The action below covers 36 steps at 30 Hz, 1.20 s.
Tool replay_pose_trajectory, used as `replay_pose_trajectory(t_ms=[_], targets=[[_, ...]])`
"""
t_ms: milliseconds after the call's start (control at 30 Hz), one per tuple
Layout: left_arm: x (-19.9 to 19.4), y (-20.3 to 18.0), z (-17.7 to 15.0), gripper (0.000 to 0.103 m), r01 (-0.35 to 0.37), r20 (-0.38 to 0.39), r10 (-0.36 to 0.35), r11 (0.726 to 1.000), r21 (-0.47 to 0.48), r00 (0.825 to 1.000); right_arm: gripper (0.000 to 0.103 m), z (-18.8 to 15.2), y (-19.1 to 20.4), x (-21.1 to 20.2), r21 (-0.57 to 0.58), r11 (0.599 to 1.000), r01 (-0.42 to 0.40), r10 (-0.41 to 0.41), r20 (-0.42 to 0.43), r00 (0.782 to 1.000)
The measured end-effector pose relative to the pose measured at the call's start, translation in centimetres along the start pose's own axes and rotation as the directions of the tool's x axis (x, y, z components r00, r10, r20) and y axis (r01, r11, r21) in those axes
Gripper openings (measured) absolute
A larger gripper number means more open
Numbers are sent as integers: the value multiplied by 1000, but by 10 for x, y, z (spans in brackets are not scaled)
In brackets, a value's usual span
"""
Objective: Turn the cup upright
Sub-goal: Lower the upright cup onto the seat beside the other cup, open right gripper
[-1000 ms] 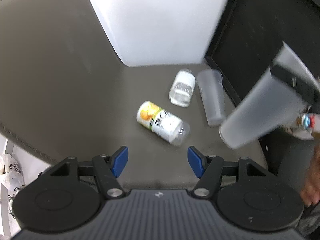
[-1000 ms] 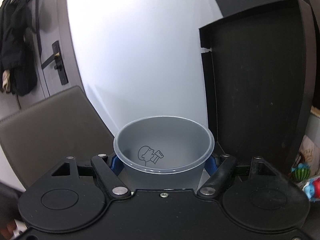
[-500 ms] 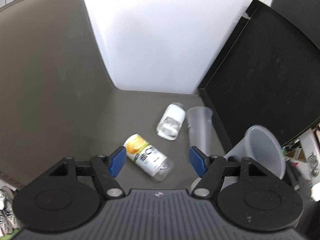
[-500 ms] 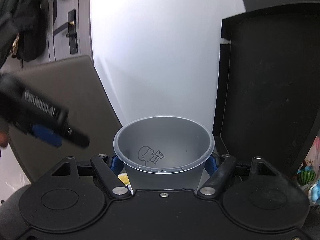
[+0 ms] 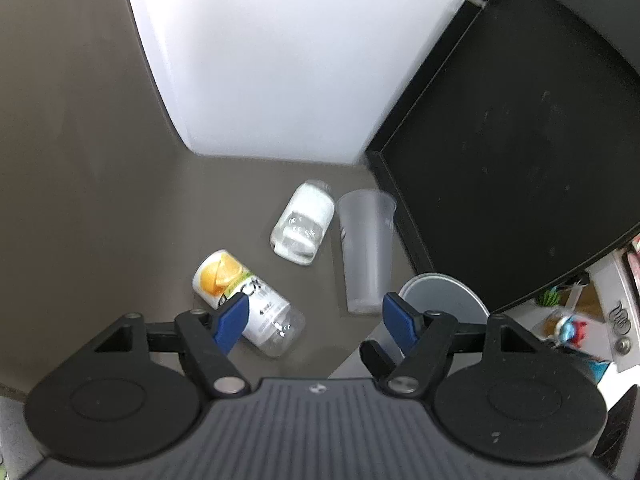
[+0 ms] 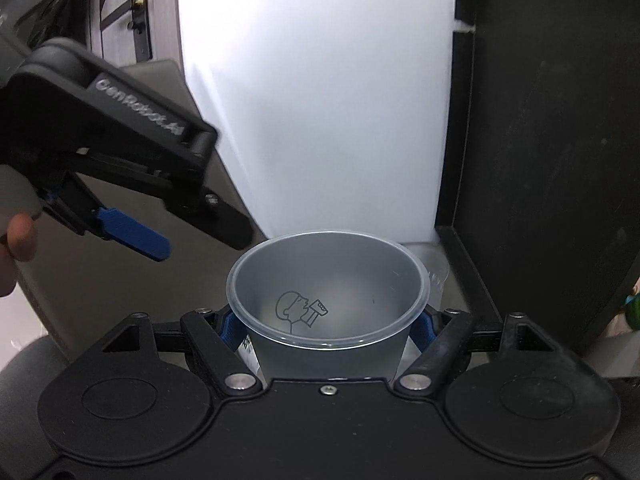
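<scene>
the right gripper (image 6: 326, 326) had its blue fingers (image 6: 226, 326) closed on the frosted translucent plastic cup (image 6: 328, 300), mouth up, near the grey surface's (image 5: 120, 208) right edge. the left gripper (image 5: 316, 316) hovered empty, fingers spread wide, above an orange-labelled bottle (image 5: 248, 304), a clear bottle (image 5: 303, 229) and a second clear cup (image 5: 366, 252), all lying down.

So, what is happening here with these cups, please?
A person works with two handheld grippers over a brown surface. The right gripper has its jaws shut on a frosted cup, held with the mouth up. The left gripper is open and empty above the surface. A second frosted cup lies on its side there, not yet upright, beside a clear jar and an orange-label bottle, both also lying down.
</scene>
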State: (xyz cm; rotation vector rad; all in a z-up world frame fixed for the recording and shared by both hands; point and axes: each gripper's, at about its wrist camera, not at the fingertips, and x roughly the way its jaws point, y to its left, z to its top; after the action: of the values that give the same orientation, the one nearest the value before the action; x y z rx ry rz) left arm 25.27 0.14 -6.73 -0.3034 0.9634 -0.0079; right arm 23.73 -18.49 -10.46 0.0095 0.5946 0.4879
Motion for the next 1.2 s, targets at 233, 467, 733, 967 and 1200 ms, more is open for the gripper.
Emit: replay_pose_trajectory(t_ms=[233, 467, 733, 967, 1200], targets=[[15, 6, -12, 73, 11, -45, -13, 999, -31, 999, 76, -9, 3, 8, -25, 1000, 19, -20, -42, 999], [14, 1, -14, 73, 10, -25, -11, 999, -44, 1000, 76, -5, 4, 9, -14, 1000, 25, -25, -53, 998], [4, -6, -13, 73, 39, 4, -38, 996, -79, 999, 77, -2, 2, 23, 8, 1000, 9, -8, -77, 997], [20, -14, -25, 73, 38, -43, -41, 998, -53, 998, 77, -3, 0, 28, 24, 1000, -4, 7, -105, 994], [28, -11, -27, 73, 25, -58, -28, 998, -54, 998, 77, -4, -1, 33, 4, 1000, 2, -1, -115, 993]])
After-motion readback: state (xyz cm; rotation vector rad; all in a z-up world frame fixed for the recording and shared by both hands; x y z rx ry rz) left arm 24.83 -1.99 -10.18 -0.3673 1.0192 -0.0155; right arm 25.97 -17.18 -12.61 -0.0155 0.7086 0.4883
